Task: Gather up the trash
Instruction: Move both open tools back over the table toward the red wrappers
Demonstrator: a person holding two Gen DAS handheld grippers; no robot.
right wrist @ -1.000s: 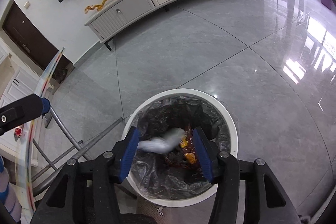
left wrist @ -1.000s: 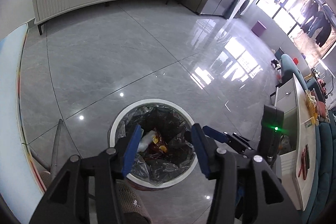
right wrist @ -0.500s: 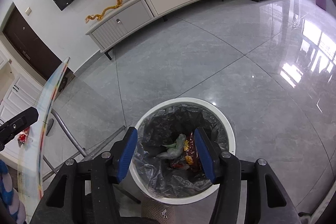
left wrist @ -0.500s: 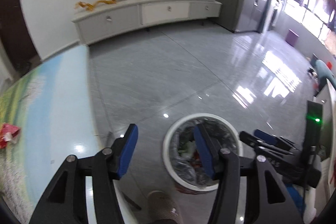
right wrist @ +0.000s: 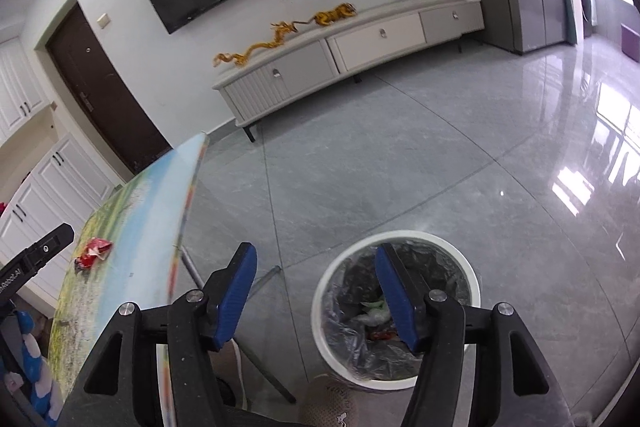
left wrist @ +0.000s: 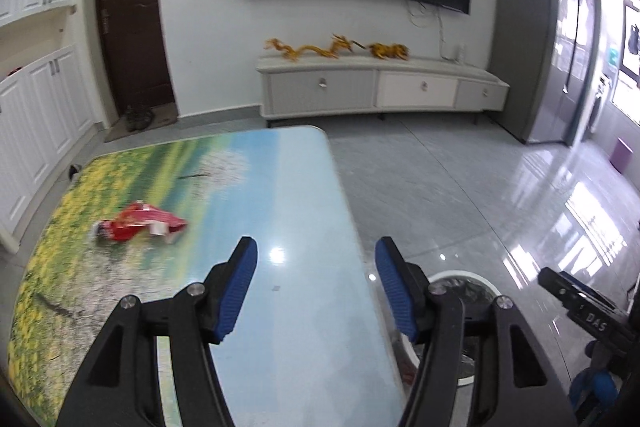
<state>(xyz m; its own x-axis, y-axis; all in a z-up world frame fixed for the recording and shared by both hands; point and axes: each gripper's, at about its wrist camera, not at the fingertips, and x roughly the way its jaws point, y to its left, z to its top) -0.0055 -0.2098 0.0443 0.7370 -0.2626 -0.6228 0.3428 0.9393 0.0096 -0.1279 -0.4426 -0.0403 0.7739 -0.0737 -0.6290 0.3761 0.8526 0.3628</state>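
Note:
A crumpled red wrapper [left wrist: 138, 223] lies on the table with the landscape print [left wrist: 280, 195], to the left of centre; it also shows in the right wrist view [right wrist: 93, 251]. My left gripper [left wrist: 316, 283] is open and empty above the table's near right part, right of the wrapper. A white trash bin [right wrist: 320, 307] with a black liner stands on the floor right of the table and holds several pieces of trash [right wrist: 374, 315]. My right gripper [right wrist: 316, 291] is open and empty above the bin's left rim. The bin's rim shows in the left wrist view [left wrist: 464, 275].
A long grey TV cabinet [left wrist: 380, 91] with gold dragon figures stands at the far wall under a dark screen. A dark door [left wrist: 128, 27] and white cupboards [left wrist: 36, 115] are on the left. The table's metal legs [right wrist: 192, 267] stand left of the bin. The floor is glossy grey tile.
My left gripper swung left and up from over the bin to over the table, bringing the red wrapper into view. My right gripper tilted up and left; the white trash it let fall lies in the bin.

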